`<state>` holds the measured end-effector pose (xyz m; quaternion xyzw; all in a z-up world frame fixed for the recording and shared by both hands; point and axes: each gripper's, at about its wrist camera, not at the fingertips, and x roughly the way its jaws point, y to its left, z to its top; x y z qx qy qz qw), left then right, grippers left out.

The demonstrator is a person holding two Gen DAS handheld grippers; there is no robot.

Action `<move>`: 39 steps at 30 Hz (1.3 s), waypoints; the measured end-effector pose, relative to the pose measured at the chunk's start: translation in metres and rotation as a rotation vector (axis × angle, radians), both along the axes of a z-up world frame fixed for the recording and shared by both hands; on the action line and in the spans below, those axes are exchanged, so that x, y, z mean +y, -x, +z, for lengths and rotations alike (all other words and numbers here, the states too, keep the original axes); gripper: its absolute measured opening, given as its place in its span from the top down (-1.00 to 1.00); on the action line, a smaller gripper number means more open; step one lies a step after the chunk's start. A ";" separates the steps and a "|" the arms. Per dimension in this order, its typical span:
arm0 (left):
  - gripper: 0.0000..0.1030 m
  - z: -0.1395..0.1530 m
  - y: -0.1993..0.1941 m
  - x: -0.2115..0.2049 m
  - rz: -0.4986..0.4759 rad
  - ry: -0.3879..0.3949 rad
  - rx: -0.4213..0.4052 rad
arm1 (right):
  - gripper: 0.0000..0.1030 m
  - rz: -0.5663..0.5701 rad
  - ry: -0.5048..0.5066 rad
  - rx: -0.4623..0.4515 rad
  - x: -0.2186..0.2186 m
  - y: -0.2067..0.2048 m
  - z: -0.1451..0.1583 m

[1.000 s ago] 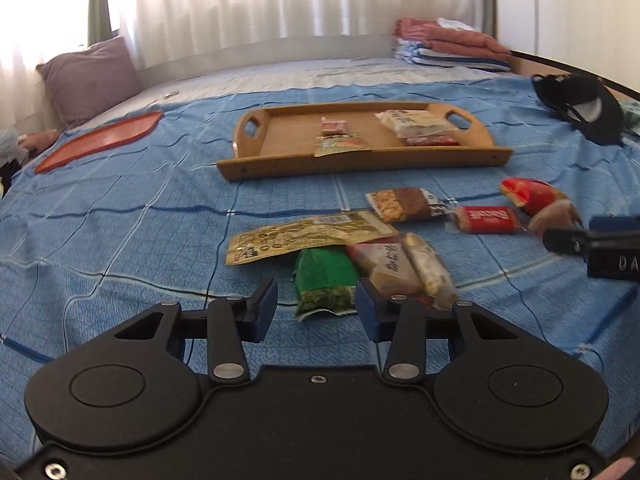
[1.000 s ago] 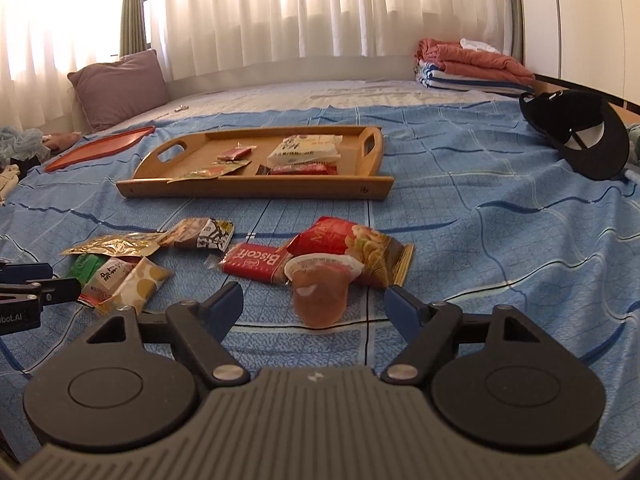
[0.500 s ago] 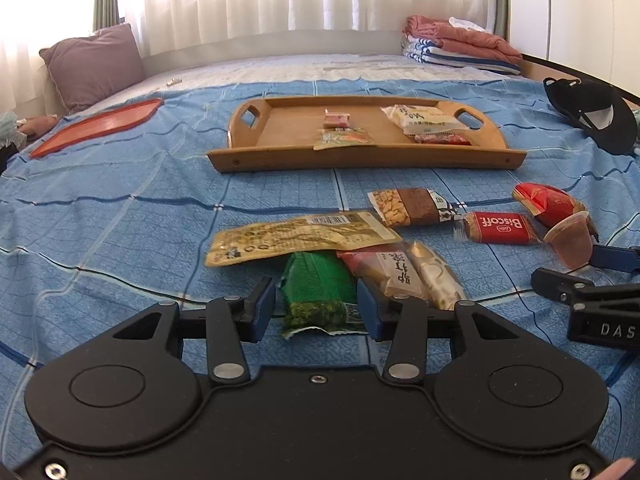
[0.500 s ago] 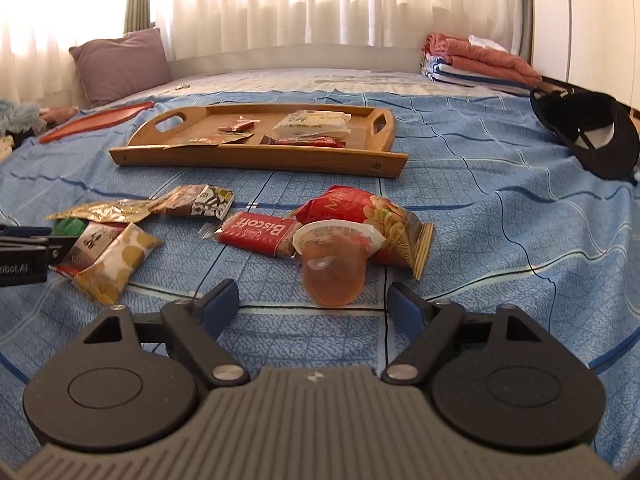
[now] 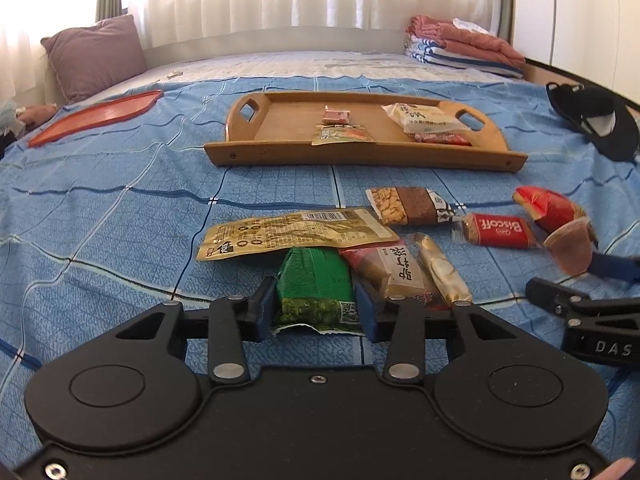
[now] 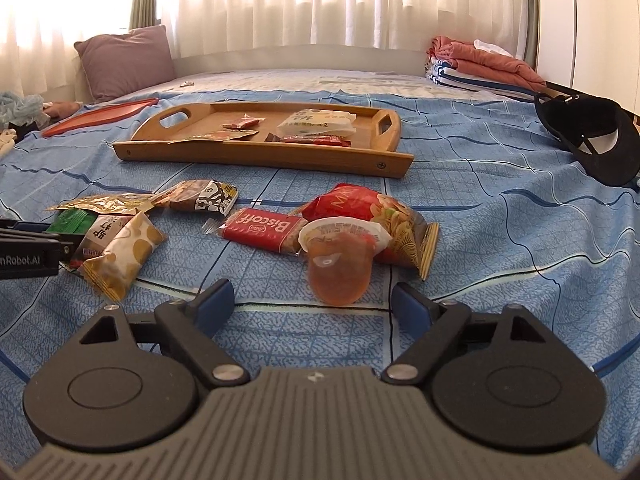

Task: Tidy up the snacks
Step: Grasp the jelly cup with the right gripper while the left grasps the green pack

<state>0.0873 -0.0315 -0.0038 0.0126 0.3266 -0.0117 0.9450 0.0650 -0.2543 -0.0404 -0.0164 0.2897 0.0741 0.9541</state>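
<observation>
Now slid in closer than a moment ago: left gripper [image 5: 316,310] with both blue pads hugging the near end of the green snack packet [image 5: 314,286], maybe just touching, not lifting yet. Lies long-way, pointing straight ahead toward the wooden tray [image 5: 276,148] far up the blue bedspread [image 5: 100,220]. Right gripper [image 6: 312,300] spread wide, jelly cup [image 6: 340,264] just ahead, between the pads.

A wooden tray [image 6: 256,156] sits at twelve o'clock with four snack packets in it. Before it, a Biscoff pack [image 6: 262,230] lies centre, jelly cup [image 6: 340,264] just at its three o'clock, peanut bar [image 6: 200,196] at ten.
</observation>
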 end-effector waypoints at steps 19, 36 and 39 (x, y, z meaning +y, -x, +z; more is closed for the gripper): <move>0.25 0.035 0.026 0.012 -0.030 -0.026 -0.096 | -0.22 -0.065 -0.085 0.031 -0.008 -0.017 0.018; 0.25 0.058 0.009 0.024 -0.034 -0.010 -0.134 | 0.24 -0.028 -0.180 0.016 -0.015 -0.005 0.045; 0.25 0.065 0.000 0.030 -0.025 -0.003 -0.141 | 0.24 -0.009 -0.176 -0.012 -0.011 -0.004 0.056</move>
